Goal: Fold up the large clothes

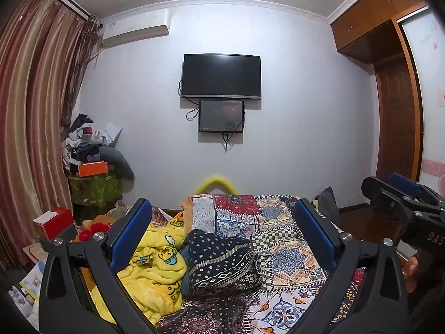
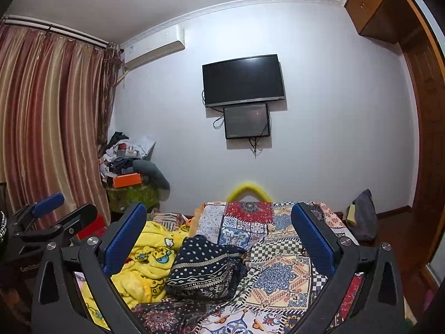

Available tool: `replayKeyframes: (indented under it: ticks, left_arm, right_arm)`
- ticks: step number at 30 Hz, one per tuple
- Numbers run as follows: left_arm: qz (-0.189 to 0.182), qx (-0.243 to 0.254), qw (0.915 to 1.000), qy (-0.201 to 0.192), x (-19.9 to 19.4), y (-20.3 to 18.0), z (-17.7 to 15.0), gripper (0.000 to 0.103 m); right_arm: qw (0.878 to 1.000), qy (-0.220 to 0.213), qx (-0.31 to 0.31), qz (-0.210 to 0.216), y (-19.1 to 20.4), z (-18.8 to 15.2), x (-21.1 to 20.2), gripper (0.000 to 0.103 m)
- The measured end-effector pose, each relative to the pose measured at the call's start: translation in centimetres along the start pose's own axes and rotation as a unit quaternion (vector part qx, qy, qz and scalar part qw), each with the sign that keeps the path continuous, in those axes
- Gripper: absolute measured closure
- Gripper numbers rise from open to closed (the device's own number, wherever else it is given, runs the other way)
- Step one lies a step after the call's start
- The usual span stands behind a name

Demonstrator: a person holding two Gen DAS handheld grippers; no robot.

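Nearest us, our left claw (image 1: 222,239) and our right claw (image 2: 219,239) both stand spread wide with nothing between the blue pads, held above the bed (image 1: 292,267) side by side.

Just past them on the patchwork bedspread lies the dark dotted garment (image 1: 222,261), bunched into a loose heap with a patterned border showing. We judge it light, thin and limp: it will sag and slide, not hold a shape, so pinching the middle would only lift a lump. Better to find two corners or the hem along the border edge, one per claw, and pull it flat first.

Beside it, touching on the left, is a yellow fleece blanket (image 1: 155,267), thicker and likely heavier.

Farther off, a television (image 1: 221,75) hangs on the wall.
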State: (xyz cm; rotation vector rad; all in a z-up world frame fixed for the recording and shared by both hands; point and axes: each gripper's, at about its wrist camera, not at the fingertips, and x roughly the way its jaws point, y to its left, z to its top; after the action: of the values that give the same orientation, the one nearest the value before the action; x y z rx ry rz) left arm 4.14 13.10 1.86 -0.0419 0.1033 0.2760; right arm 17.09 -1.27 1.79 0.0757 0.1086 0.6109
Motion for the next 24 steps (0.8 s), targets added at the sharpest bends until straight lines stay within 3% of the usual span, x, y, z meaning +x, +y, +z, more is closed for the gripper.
replayKeyframes:
  ticks: [24]
  left_arm:
    - [0.002,-0.006,1.0000,0.004,-0.25,-0.27,-0.41,0.000]
  right_arm:
    - [1.000,-0.005,-0.007,0.001,0.24,0.56,-0.79,0.000]
